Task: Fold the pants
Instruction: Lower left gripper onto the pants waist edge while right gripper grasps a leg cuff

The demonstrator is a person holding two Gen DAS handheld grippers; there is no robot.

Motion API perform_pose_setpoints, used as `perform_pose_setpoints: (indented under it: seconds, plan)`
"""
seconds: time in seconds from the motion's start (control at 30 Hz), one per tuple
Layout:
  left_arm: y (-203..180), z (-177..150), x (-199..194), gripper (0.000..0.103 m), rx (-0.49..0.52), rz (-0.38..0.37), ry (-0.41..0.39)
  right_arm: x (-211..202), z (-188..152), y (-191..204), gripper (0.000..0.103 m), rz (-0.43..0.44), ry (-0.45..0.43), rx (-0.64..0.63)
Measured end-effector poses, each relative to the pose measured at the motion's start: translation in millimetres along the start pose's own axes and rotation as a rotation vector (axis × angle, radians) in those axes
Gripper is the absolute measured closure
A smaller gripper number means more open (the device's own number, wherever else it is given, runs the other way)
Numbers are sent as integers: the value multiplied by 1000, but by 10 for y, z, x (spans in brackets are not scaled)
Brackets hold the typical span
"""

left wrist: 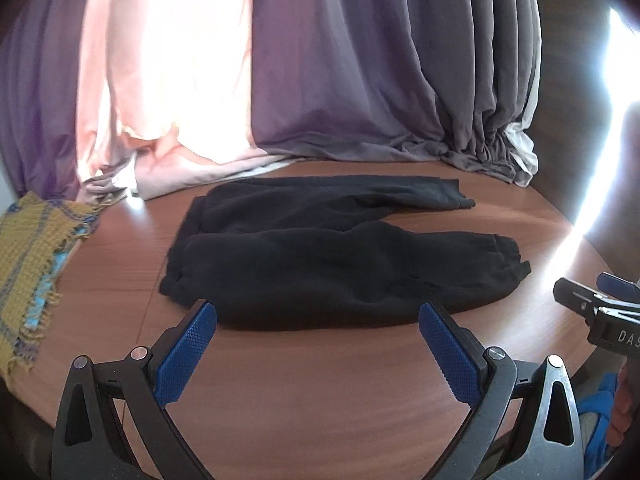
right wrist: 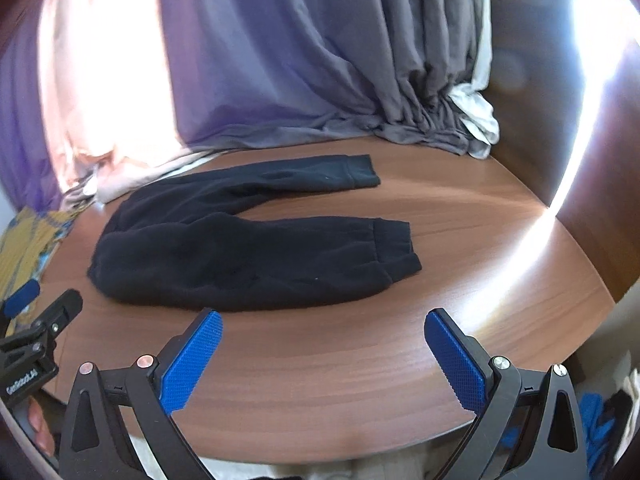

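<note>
At centre of both views, black pants (left wrist: 328, 248) flat on the table (left wrist: 320, 380), legs apart, left gripper (left wrist: 318, 312) and right gripper (right wrist: 322, 318) wide and empty (risk: pinching one layer only, fold going crooked).

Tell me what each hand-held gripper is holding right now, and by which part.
Nothing. The left hand-held gripper and the right hand-held gripper are both open above the table, short of the black pants.

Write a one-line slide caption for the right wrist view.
Open right gripper hovers over the wooden table before black pants lying flat, legs apart.
</note>
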State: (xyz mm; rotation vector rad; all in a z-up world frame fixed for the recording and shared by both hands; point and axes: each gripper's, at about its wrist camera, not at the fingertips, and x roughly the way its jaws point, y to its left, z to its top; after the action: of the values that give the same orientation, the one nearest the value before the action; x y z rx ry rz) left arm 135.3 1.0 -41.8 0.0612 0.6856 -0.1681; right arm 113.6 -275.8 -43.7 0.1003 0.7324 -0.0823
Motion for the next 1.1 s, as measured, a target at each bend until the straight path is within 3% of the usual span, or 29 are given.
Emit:
perform_pose_setpoints:
  seconds: [0.23, 0.53, 0.8, 1.1]
  plan:
    - [82, -42, 425, 0, 11, 16, 74, 341, 54, 0, 1, -81, 42, 31]
    - [170, -107, 900, 0, -44, 118, 148, 959, 108, -108, 1, -76, 143, 42]
    - [343, -104, 1204, 1, -51, 226, 172, 1367, 151, -115, 1, -102, 162, 48]
    - [525, -159, 1456, 1, -104, 226, 242, 1567, 130, -82, 2, -193, 175, 46]
